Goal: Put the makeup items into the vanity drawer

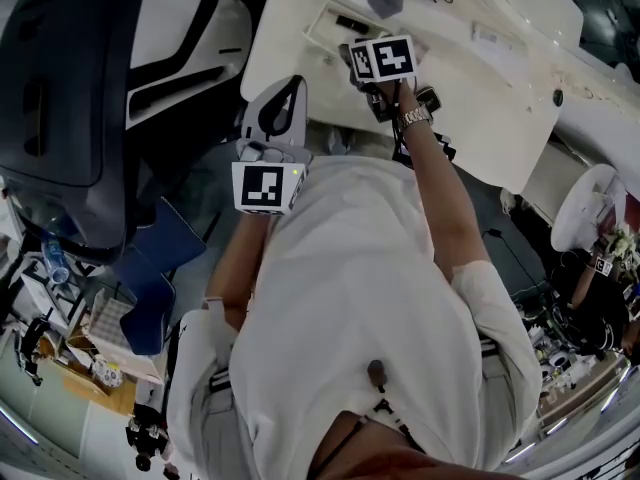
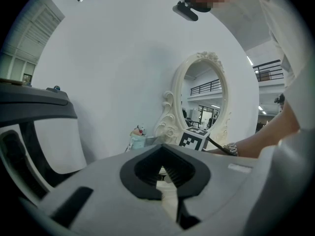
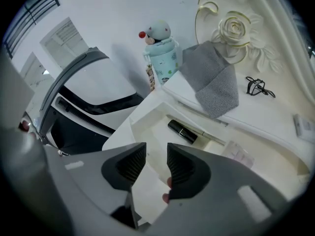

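Two handheld grippers are in view. The right gripper (image 3: 156,150) is pointing steeply down over the open cream-white vanity drawer (image 3: 147,116). Its fingers are standing apart with nothing between them, and only the drawer's pale floor is showing through the gap. A glossy black cylindrical makeup tube (image 3: 182,131) is lying inside the drawer, toward its back. A thin pale stick-like item (image 3: 209,136) is lying just beside the tube. A small pinkish shape beside one finger is too unclear to identify; it is possibly a fingertip.

The left gripper (image 2: 161,147) is being held back from the drawer, roughly level. Its fingers are closed together on nothing, and it is facing the oval mirror in its ornate cream frame (image 2: 168,104).

On the white table (image 3: 275,117) above the drawer:
- A folded grey knitted cloth (image 3: 211,82) is draping over the front edge.
- A small black wire clip (image 3: 258,86) is lying apart from the cloth.
- A pale blue bottle with a cartoon-figure cap (image 3: 161,53) is standing just beyond the cloth.
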`<state>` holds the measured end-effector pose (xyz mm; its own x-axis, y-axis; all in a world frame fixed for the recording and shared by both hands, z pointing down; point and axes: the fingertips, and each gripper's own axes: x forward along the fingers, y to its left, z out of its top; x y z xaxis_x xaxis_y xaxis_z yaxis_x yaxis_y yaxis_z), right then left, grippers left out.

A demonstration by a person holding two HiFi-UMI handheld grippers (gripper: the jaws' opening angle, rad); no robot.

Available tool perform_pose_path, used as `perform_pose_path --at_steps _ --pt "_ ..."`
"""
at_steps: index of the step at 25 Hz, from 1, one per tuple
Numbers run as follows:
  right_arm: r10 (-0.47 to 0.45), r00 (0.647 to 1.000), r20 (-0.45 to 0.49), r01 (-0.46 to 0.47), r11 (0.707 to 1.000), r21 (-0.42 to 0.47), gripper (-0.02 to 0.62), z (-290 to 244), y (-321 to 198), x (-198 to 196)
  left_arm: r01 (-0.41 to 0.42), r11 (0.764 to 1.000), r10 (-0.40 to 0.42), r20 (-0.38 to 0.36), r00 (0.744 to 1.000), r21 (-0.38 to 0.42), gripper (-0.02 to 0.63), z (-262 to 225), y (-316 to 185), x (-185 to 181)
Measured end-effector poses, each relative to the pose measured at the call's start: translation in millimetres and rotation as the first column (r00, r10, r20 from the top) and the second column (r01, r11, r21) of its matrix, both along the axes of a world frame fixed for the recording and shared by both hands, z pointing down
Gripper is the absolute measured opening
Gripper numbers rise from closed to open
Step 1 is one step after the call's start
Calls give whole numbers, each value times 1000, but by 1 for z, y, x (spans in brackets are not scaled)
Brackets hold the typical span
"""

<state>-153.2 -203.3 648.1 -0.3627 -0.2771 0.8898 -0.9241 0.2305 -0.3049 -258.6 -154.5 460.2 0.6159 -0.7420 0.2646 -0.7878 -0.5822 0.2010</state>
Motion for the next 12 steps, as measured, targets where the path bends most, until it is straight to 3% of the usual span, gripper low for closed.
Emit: perform_pose_path --at_steps 4,12 --pt "20 999 29 -22 997 70 133 -19 4 7 -27 1000 27 -17 999 12 6 -4 6 16" --pt "76 995 58 -85 981 176 30 -53 26 43 -97 995 98 -9 995 10 6 -1 27 57"
